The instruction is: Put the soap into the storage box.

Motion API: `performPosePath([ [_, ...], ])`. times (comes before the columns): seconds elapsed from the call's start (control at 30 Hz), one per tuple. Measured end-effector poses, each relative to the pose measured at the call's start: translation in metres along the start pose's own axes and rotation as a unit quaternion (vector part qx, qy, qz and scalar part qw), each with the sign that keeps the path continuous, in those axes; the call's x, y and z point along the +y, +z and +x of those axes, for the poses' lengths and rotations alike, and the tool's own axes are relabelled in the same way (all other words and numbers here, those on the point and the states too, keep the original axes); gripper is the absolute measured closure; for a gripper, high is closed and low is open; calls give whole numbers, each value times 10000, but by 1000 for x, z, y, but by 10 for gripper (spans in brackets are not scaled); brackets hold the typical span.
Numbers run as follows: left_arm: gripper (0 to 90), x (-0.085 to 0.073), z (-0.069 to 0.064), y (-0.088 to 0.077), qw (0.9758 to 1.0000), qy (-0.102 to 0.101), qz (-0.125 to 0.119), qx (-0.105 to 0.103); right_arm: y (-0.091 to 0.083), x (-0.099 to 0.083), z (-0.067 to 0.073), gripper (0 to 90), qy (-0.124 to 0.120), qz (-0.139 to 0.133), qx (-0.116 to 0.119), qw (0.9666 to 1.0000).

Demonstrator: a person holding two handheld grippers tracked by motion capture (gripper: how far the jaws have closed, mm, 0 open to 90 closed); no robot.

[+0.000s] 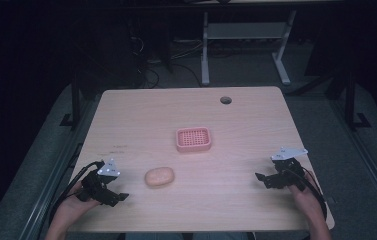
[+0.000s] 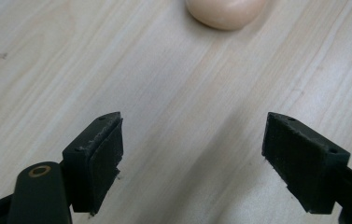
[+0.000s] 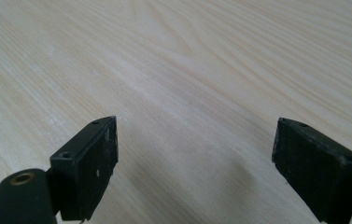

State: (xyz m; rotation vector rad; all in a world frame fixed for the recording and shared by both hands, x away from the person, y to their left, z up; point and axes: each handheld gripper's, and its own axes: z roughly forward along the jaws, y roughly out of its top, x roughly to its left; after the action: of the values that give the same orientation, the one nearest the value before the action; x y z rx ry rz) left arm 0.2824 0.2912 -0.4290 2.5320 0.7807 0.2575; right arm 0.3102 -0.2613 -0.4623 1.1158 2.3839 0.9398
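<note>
The pale wooden table is carrying a pink perforated plastic soap dish mid-table and, nearer the person, a peach oval soap bar. The left gripper is sitting wide open just short of it, so this looks like the approach step; the right gripper is idling open too. Next I'd guess it's needing to slide forward and straddle the bar before squeezing.

Peach soap bar, oval, smooth, lies flat on table just right of my left gripper, w/ nothing touching it.

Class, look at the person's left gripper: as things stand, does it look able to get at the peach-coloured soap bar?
Probably yes. The left gripper is open, the soap bar lies close ahead of it, and bare table lies between them. The pink tray sits farther back, out of the way.
</note>
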Motion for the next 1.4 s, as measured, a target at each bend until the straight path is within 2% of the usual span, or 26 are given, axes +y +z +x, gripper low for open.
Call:
performPosePath([
  [0.1,199,4,0,-1,10000,-4,-53,-20,0,-1,0,138,33,9,16,10000],
  [0.37,202,26,-2,5,9995,299,117,-82,-3,0,0,138,61,-42,-6,10000],
  [0.43,203,30,-3,5,9994,321,121,-85,-3,0,0,138,61,-57,-6,10000],
  [0.47,204,37,-4,6,9990,413,134,-99,-3,0,0,138,43,-79,0,10000],
  [0.57,203,47,-5,8,9984,523,185,-119,-2,0,1,138,35,-67,22,10000],
  [0.97,201,79,-8,22,9963,770,291,-242,-3,-1,-1,138,45,-63,97,9999],
  [1.2,211,91,-10,31,9947,870,426,-337,-3,-1,-1,138,66,-80,96,9999],
  [1.4,211,95,-11,37,9945,854,455,-397,-3,0,-1,138,70,-100,102,9999],
])
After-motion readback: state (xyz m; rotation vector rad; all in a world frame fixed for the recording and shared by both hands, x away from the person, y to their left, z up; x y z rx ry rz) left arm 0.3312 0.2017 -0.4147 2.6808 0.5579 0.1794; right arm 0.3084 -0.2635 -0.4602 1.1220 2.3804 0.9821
